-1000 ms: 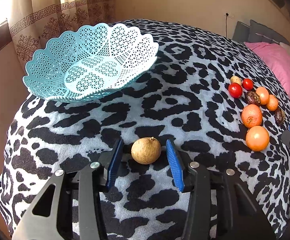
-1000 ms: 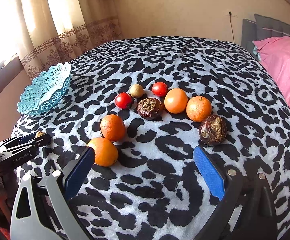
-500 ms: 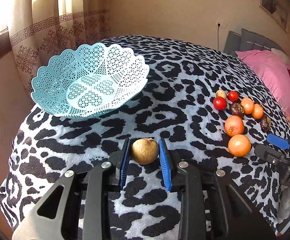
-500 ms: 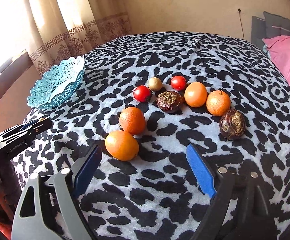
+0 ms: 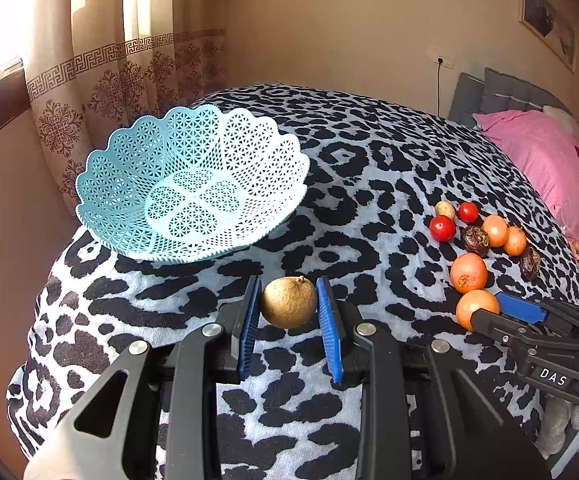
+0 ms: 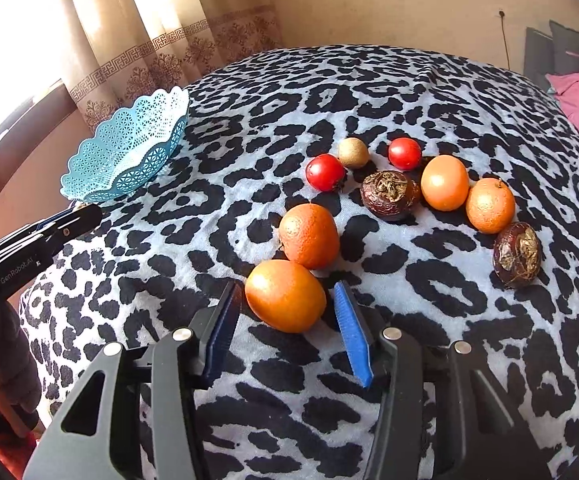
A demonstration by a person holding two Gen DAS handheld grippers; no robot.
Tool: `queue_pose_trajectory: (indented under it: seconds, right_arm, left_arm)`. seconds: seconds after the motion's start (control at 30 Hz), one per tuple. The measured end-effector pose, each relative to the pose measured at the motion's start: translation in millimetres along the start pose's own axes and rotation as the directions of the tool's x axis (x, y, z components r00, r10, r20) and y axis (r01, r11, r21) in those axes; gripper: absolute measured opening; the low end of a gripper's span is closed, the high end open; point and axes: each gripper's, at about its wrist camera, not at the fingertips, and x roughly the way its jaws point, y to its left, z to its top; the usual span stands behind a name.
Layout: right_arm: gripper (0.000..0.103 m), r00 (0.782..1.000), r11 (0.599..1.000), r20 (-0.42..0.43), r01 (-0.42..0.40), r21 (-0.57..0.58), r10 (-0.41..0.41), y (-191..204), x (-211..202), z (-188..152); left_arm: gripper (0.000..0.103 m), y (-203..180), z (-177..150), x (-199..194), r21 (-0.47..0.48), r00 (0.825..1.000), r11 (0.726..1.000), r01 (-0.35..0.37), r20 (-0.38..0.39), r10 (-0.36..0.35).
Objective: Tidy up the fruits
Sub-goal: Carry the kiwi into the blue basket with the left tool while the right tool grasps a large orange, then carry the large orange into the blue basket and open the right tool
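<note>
Counting four oranges, two tomatoes, two dark wrinkled fruits, two tan ones; left claw grips one tan fruit, right claw narrowly brackets nearest orange, pads apart.

Bare blanket lies open between basket and fruit cluster; fruits seemingly crowd closely, some touching.

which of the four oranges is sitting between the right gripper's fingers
The nearest orange, at the front end of the group, lies between the open right gripper. The rough-skinned orange is just behind it; the other two oranges sit farther back.
</note>
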Motion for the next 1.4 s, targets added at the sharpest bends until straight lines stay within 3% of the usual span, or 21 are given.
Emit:
queue_pose_trajectory:
  seconds: [0.37, 1.0, 1.17, 1.23, 1.4]
  right_arm:
    - [0.043, 1.000, 1.000, -0.011, 0.003, -0.003, -0.003, 3, 6, 1]
    - [0.043, 0.999, 0.999, 0.043, -0.024, -0.038, 0.026, 26, -14, 23]
    - [0.043, 0.997, 0.996, 0.054, -0.054, -0.064, 0.058, 41, -9, 40]
    - [0.043, 0.995, 0.994, 0.063, -0.072, -0.078, 0.077, 51, -7, 48]
    - [0.043, 0.988, 0.985, 0.089, -0.116, -0.126, 0.128, 80, 3, 72]
  left_arm:
    - [0.029, 32, 24, 5, -0.061, 0.998, 0.997, -0.053, 0.043, 0.056]
    - [0.032, 80, 38, 38, -0.134, 0.991, 0.983, -0.128, 0.010, 0.131]
    - [0.078, 84, 39, 28, -0.145, 0.990, 0.982, -0.120, 0.052, 0.129]
    - [0.091, 83, 39, 21, -0.135, 0.986, 0.982, -0.129, 0.084, 0.141]
    - [0.098, 81, 41, 5, -0.116, 0.978, 0.984, -0.133, 0.147, 0.149]
